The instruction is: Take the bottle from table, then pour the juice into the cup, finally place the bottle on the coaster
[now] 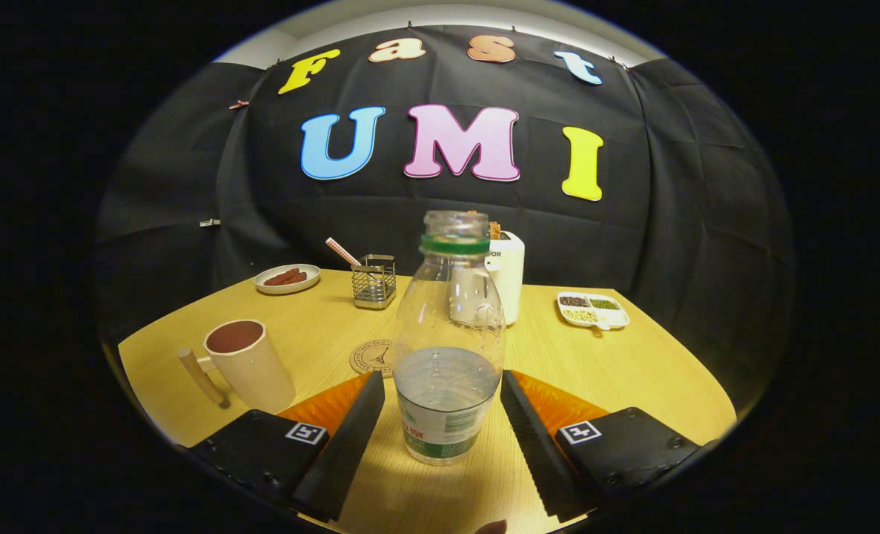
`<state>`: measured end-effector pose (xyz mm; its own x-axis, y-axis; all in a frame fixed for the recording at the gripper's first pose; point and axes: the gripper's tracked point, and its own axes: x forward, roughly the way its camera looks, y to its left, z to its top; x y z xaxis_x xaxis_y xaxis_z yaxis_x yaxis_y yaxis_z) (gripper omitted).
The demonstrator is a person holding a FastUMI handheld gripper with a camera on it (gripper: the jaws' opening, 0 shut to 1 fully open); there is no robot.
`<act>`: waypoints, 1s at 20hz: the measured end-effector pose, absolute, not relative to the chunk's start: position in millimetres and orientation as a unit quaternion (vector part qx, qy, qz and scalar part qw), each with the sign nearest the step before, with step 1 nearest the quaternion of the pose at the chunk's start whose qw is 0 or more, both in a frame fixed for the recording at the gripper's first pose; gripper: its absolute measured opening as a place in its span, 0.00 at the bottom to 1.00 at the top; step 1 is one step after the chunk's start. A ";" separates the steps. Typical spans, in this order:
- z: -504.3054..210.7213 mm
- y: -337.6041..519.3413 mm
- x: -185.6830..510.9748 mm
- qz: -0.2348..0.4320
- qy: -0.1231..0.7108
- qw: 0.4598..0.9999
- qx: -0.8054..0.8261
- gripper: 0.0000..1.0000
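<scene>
Tool (pixel 443 386) spread wide around bottle (pixel 448 348), wooden table (pixel 632 371), black cloth wall (pixel 692 222)

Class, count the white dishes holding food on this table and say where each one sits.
2. A round plate beyond the cup, beside the wire holder; a divided tray on the toaster's other side. None appear hidden.

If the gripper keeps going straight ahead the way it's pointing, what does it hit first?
The bottle: it stands between the open gripper fingers, apparently untouched. The toaster stands farther behind it.
</scene>
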<state>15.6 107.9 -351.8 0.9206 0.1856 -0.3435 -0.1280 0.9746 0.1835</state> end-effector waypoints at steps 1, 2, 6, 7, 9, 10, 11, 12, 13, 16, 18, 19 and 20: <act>-356.9 108.1 17.9 0.078 0.184 0.977 0.078 0.97; -360.5 108.4 20.6 0.078 0.187 0.976 0.082 0.97; -368.4 107.0 27.4 0.068 0.204 0.973 0.083 0.80; -367.7 106.0 29.0 0.068 0.209 0.973 0.074 0.79; -357.3 102.9 30.2 0.072 0.209 0.974 0.052 0.77; -351.7 103.0 31.0 0.076 0.210 0.974 0.039 0.77; -346.5 103.6 29.7 0.080 0.210 0.974 0.023 0.77; -338.2 102.9 30.9 0.084 0.205 0.975 0.006 0.77; -328.8 104.3 31.1 0.089 0.198 0.976 -0.010 0.77; -306.1 112.2 31.4 0.104 0.185 0.976 -0.057 0.77; -294.1 118.3 30.9 0.113 0.179 0.973 -0.087 0.77; -287.6 122.4 30.4 0.119 0.175 0.972 -0.101 0.77; -281.9 125.2 30.8 0.122 0.172 0.970 -0.118 0.77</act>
